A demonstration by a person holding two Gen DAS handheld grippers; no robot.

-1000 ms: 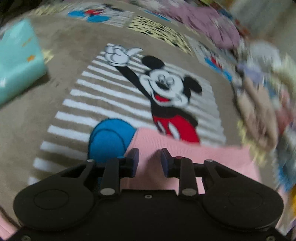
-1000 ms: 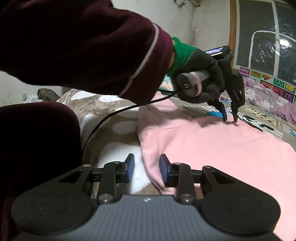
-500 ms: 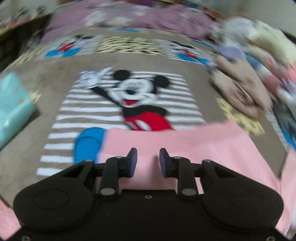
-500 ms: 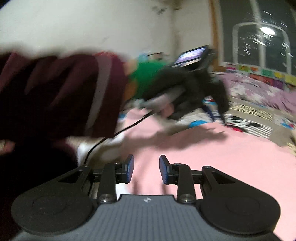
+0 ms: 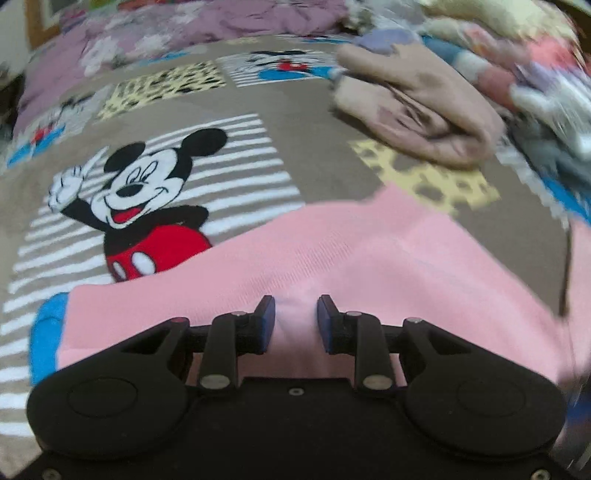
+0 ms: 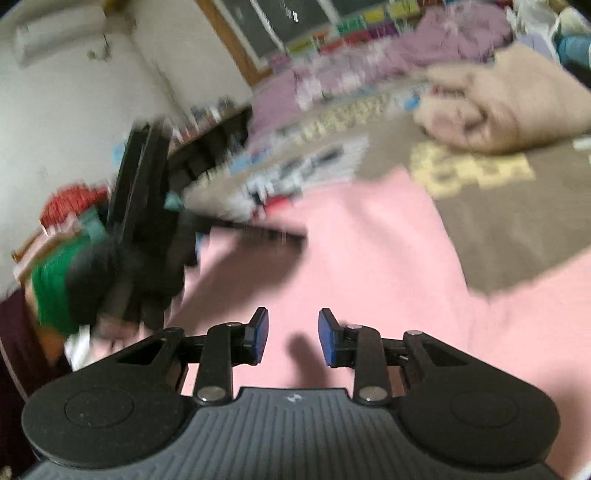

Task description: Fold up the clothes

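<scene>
A pink garment (image 5: 332, 251) lies spread flat on a brown Mickey Mouse blanket (image 5: 140, 184). My left gripper (image 5: 292, 314) is open and empty just above the garment's near part. In the right wrist view the same pink garment (image 6: 369, 266) fills the middle. My right gripper (image 6: 293, 328) is open and empty above it. The left gripper, held by a gloved hand, shows blurred at the left of the right wrist view (image 6: 140, 229).
A folded beige garment (image 5: 417, 118) lies at the back right, also in the right wrist view (image 6: 517, 107). A pile of mixed clothes (image 5: 524, 66) sits behind it. Purple bedding (image 5: 221, 33) lies along the far edge. A wall and window frame (image 6: 236, 44) stand beyond.
Both grippers have swung to the right over the pink garment. The teal folded item has left the left wrist view, and the beige garment and clothes pile came into view. Both jaws stayed open.
</scene>
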